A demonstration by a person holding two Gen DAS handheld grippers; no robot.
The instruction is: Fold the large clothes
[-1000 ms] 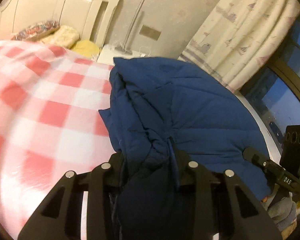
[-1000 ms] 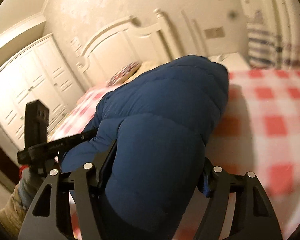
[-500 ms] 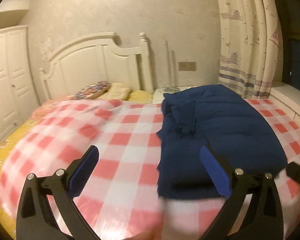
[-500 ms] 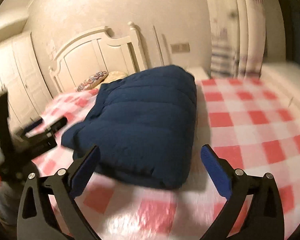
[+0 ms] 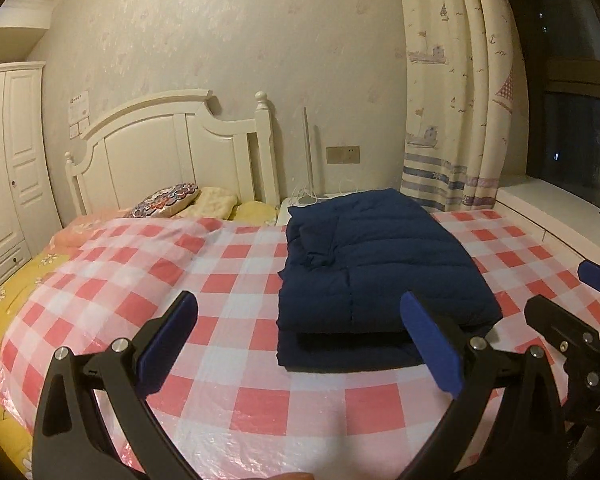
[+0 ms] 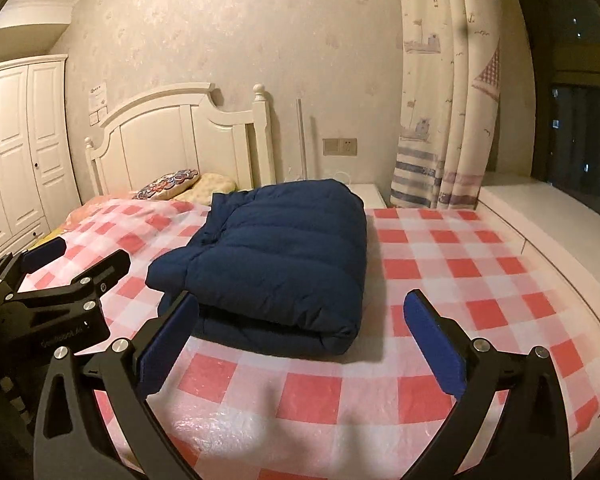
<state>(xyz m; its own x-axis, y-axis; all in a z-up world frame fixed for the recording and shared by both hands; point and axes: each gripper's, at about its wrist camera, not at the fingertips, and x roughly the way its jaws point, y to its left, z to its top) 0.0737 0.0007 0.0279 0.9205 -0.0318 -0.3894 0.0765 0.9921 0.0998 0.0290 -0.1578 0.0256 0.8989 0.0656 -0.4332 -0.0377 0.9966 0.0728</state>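
A folded navy jacket (image 6: 276,264) lay on the checked sheet (image 6: 440,264) at twelve o'clock from the right gripper (image 6: 300,344), whose jaws stood wide apart, empty.

A bed (image 5: 100,320) under a red-checked sheet (image 5: 228,280) carries a folded navy jacket (image 5: 380,264) and pillows (image 5: 168,200).
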